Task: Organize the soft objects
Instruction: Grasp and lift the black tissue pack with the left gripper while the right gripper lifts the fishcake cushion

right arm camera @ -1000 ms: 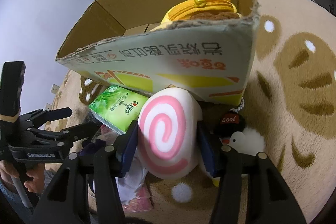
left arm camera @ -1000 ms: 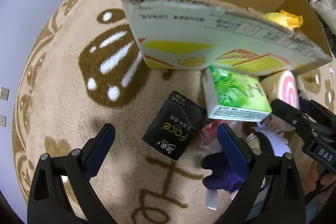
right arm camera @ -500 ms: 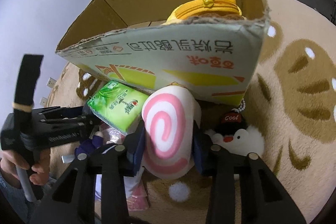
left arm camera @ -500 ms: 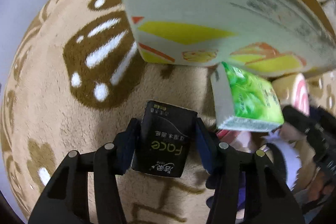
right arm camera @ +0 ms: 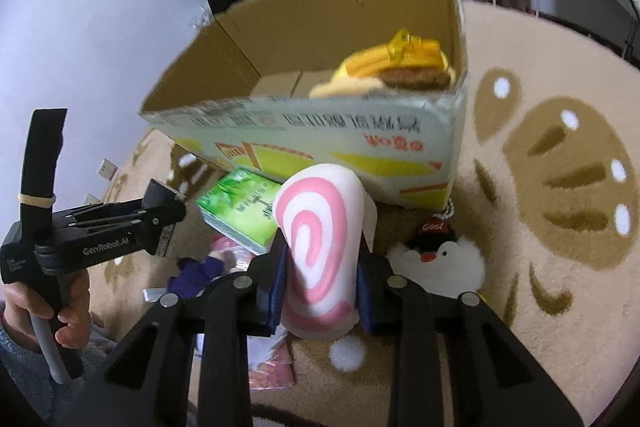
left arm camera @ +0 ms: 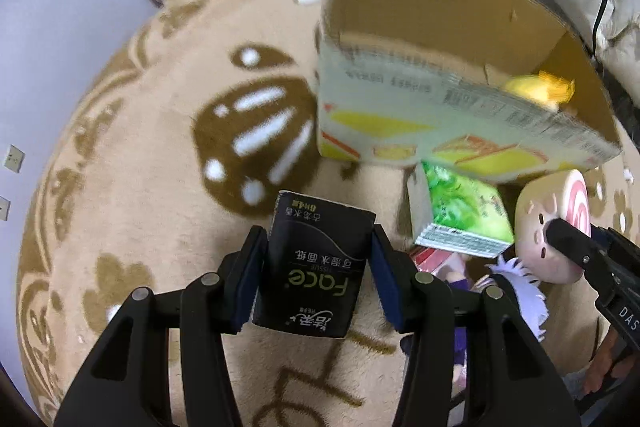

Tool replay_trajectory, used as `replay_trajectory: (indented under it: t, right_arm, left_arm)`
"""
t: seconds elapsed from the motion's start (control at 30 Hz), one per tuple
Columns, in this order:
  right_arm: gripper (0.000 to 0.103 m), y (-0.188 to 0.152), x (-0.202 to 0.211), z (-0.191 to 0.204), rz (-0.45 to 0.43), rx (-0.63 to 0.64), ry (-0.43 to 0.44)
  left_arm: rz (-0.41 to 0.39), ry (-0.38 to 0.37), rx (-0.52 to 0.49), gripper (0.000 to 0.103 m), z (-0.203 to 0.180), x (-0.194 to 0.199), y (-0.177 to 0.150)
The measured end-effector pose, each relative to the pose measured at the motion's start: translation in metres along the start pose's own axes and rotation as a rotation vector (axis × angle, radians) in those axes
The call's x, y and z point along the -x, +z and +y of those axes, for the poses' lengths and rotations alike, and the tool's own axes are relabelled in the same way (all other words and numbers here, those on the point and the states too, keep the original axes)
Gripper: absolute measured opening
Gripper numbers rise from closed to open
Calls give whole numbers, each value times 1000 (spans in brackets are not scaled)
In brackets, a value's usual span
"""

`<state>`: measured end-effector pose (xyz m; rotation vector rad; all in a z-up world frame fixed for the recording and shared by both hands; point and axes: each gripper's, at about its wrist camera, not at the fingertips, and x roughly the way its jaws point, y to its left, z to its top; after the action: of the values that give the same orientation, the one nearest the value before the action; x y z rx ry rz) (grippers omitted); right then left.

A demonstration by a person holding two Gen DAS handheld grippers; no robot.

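While my left gripper (left arm camera: 316,255) pinches the black tissue pack (left arm camera: 316,267) and my right gripper (right arm camera: 320,275) squeezes the pink swirl cushion (right arm camera: 320,243), both off the rug (left arm camera: 140,187), I judge loading comes next: clear the cardboard box (right arm camera: 320,143) rim, then release inside (room beside the yellow pouch (right arm camera: 400,59)).

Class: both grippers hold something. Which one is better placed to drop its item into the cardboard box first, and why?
Right. The right gripper holds the swirl cushion directly before the cardboard box; the left gripper with the black tissue pack sits farther off.
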<state>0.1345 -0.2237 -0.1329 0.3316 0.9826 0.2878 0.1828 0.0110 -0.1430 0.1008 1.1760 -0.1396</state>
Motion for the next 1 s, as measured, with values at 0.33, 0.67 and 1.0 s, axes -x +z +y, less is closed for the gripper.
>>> replay_trajectory:
  t: [0.33,0.67,1.0]
  right_arm:
    - [30,2,53,24,-232,75,8]
    - [30,16,91,37,-384,125,16]
    - [30,35,97,31,-446,115,8]
  left_arm:
    - [-283,-14,16,50,-6,78,12]
    - [-460,19,5,50,-22,133,18]
    - [-551,24,-31,50,-35,145,41]
